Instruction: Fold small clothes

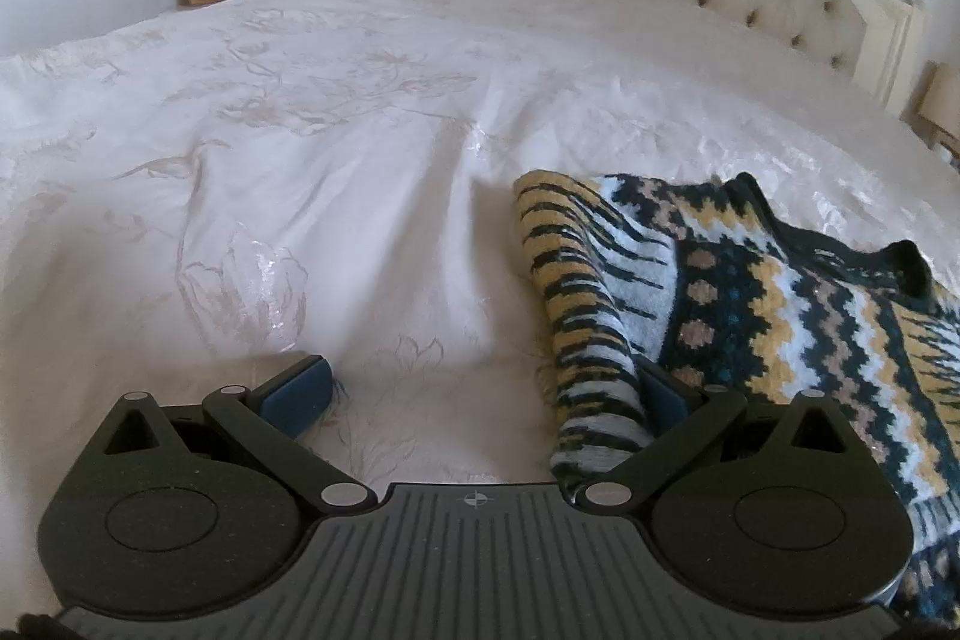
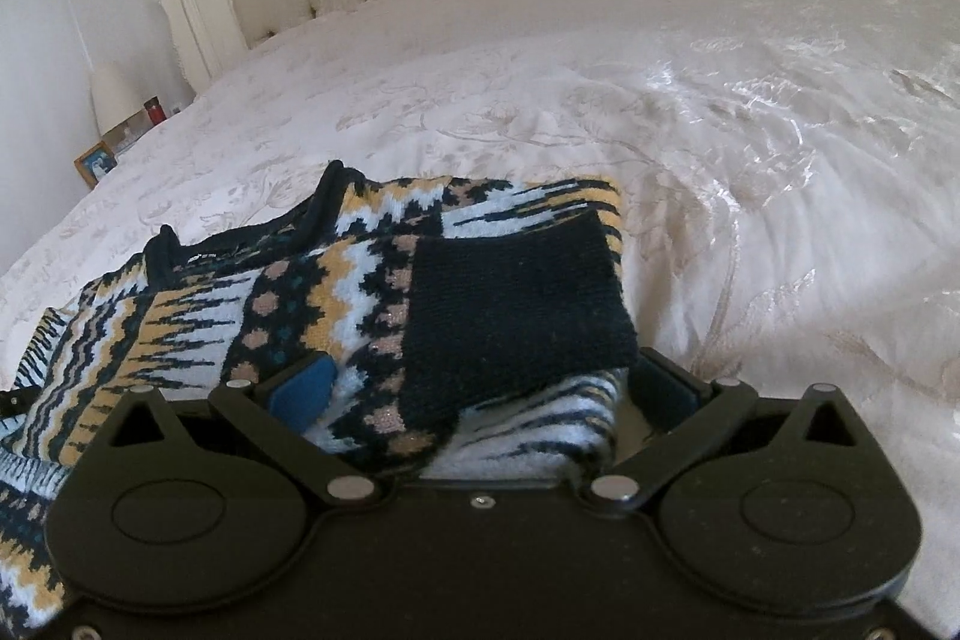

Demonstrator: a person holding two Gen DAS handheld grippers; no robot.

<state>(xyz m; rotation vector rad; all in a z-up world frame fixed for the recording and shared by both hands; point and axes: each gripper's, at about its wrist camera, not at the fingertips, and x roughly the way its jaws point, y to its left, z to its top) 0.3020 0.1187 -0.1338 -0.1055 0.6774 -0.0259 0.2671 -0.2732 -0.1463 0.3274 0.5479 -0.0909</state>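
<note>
Knitted sweater [image 2: 360, 292], a zigzag pattern in navy, mustard, pale blue and tan wool, is lying partly folded on the white embroidered bedspread [image 1: 300, 160], toward the foot of the bed. Its black ribbed cuff [image 2: 516, 304] is resting across the body at 12 o'clock of the right hand-held gripper [image 2: 480, 388], probably laid there to bring the sleeve inward. Both tools are standing wide, gripping nothing. At 3 o'clock of the left hand-held gripper [image 1: 480, 388], a folded striped edge [image 1: 588, 340] is brushing one pad.
</note>
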